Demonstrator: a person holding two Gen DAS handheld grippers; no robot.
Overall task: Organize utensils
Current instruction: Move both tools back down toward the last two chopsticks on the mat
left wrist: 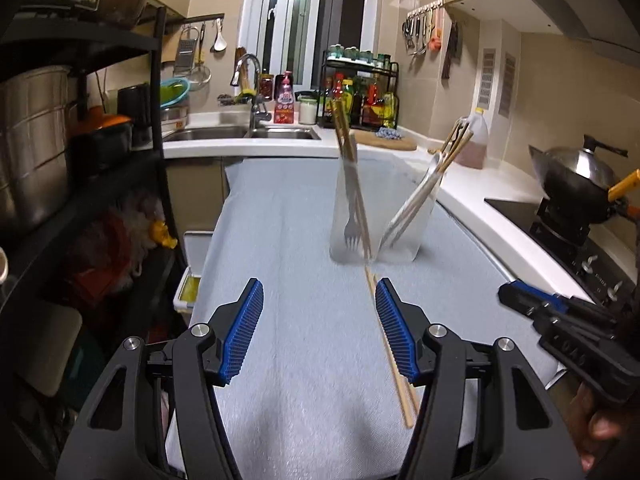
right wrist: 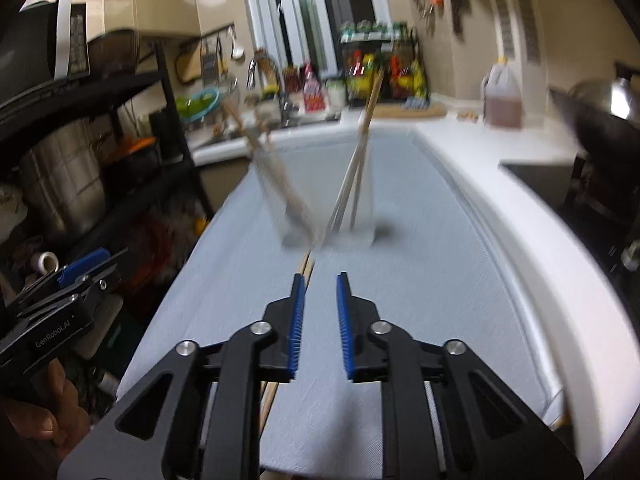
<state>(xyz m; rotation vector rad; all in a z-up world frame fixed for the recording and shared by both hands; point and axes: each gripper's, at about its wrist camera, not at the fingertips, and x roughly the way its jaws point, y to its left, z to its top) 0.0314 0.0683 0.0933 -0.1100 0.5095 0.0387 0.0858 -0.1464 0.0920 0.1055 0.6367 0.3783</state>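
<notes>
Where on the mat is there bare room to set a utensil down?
Free: the mat left of the clear holder, and its right strip toward the white counter. Crowded: the holder and the chopsticks lying before it.

Right wrist view motion-blurred; chopsticks (right wrist: 306, 268) partly hidden beneath jaws.

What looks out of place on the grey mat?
A pair of chopsticks lies loose on the grey mat, in front of the clear holder, whereas the fork and other utensils stand inside it. Nothing looks spilled or broken.
</notes>
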